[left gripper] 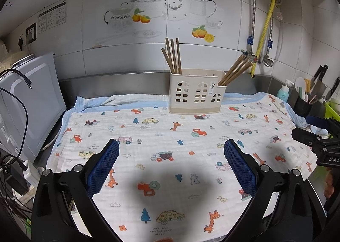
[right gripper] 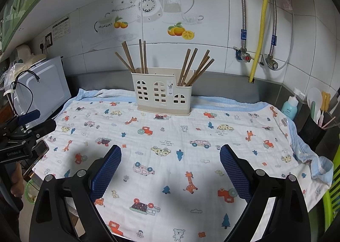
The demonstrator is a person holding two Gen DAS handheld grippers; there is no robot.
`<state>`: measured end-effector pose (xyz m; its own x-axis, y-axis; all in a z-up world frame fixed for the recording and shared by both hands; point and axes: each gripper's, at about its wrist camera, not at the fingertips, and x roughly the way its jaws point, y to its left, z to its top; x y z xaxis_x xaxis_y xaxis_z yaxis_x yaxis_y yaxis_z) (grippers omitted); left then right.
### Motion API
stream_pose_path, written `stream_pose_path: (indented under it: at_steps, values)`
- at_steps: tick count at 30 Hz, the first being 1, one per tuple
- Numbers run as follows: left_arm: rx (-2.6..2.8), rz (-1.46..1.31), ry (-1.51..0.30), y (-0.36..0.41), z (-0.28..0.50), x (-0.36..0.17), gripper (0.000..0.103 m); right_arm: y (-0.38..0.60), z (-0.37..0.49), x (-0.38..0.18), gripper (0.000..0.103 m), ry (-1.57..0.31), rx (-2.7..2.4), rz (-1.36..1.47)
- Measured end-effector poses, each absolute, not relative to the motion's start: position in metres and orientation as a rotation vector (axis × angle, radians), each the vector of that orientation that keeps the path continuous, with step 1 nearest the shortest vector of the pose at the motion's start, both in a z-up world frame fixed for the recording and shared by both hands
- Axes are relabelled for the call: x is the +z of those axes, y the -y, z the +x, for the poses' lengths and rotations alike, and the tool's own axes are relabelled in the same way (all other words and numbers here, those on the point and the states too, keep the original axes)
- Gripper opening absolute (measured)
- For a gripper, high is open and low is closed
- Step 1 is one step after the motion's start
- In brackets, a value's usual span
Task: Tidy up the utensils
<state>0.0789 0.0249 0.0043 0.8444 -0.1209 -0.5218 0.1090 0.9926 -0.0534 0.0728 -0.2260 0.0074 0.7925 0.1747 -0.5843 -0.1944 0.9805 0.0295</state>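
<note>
My left gripper (left gripper: 171,152) and right gripper (right gripper: 170,157) both hung released and empty over the cloth (left gripper: 191,135). The holder (right gripper: 162,95) stood upper centre, dead ahead of both, neither clearly nearer; its chopsticks (right gripper: 191,67) stood near upright, splayed in left and right compartments.

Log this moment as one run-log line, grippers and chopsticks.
left gripper: open, empty | right gripper: open, empty | chopsticks: two bunches in holder end compartments | cloth: no utensils
</note>
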Motion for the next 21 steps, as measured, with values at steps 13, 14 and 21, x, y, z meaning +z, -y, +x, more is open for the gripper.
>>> stream_pose_path:
  at_steps: [13,14,21]
  values:
    - [-0.120,-0.022,-0.556,-0.0243,0.0786,0.0040,0.098,0.2263,0.0725,0.0080,0.091,-0.625,0.202,-0.032]
    - [-0.120,-0.022,-0.556,-0.0240,0.0784,0.0039,0.098,0.2263,0.0724,0.0083,0.091,-0.624,0.202,-0.034]
    - [-0.121,-0.022,-0.556,-0.0229,0.0784,0.0025,0.098,0.2268,0.0718,0.0085,0.091,-0.623,0.202,-0.033]
